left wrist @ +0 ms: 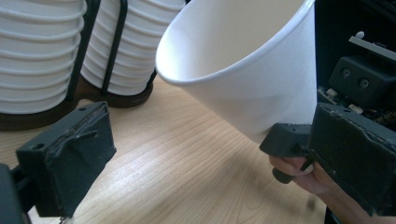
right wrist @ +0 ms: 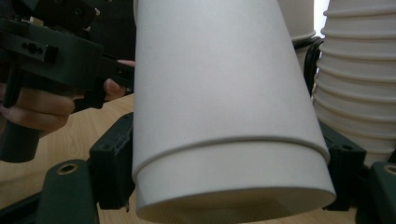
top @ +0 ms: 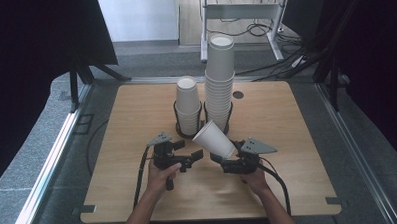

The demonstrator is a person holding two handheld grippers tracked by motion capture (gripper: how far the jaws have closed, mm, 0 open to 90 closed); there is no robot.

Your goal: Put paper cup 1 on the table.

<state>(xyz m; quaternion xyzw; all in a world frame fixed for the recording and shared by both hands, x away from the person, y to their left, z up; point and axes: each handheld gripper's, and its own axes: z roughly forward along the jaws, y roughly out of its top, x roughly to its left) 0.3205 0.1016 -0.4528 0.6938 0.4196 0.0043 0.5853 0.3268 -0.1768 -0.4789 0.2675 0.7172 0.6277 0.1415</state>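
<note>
Your right gripper (top: 223, 158) has its jaws clamped on the base end of a white paper cup (top: 214, 138), one pad on each side of the wall; the cup tilts up and toward your left, its mouth facing your left gripper (top: 195, 154). That one is released, its jaws spread wide with nothing between them, just beside the cup's rim.

The likely trouble from here: the wall is thin, so a harder squeeze could dent it, and closing the left jaws on the rim could crumple it or twist the cup out of your right grip. The two cup stacks (top: 219, 81) in their wire holder (top: 178, 123) stand close behind; a swing could knock them.

The right gripper view shows the pads (right wrist: 112, 165) pressed against the cup. The left gripper view shows the cup's empty inside (left wrist: 224, 42), while the high view shows how the stacks differ in height.
</note>
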